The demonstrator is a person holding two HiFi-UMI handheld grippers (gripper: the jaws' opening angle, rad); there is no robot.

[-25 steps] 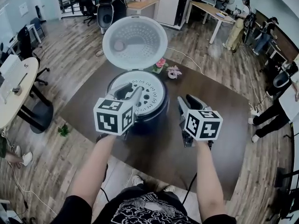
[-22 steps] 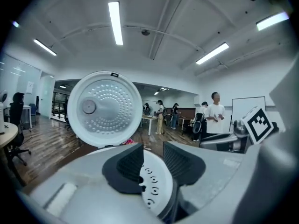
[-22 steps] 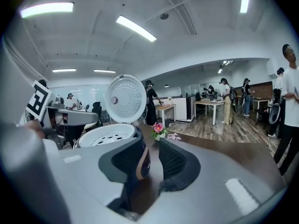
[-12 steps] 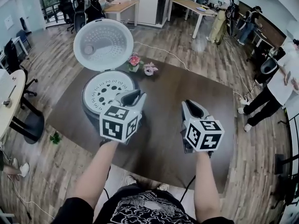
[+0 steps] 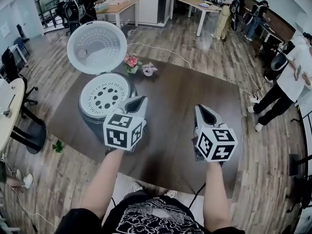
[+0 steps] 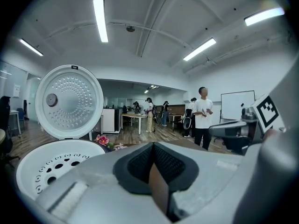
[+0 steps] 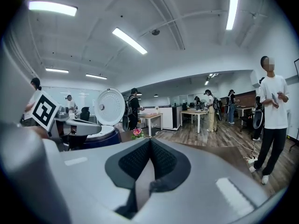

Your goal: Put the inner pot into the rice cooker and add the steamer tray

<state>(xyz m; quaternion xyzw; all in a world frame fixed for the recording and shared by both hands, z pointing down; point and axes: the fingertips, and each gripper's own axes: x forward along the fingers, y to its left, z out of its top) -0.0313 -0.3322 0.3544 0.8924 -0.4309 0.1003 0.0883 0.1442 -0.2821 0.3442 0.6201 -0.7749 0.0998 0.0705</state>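
Both jaws have just been closing and now I see them pressed together, empty: left gripper [image 5: 138, 101] and right gripper [image 5: 202, 110] over the brown table [image 5: 180, 89]. The rice cooker [image 5: 92, 124] is at the table's left, lid [image 5: 96, 47] up, steamer tray [image 5: 103, 95] seated on top, with wooden floor [image 5: 214, 48] all round

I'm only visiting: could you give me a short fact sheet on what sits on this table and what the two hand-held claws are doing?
Rice cooker: on the brown table, lid open
Steamer tray: white, perforated, seated in the cooker's top
Flowers: two small ones, beyond the cooker
Left gripper: jaws just closed, shut, nothing between them, right of the cooker
Right gripper: jaws just closed, shut, nothing between them, over bare table
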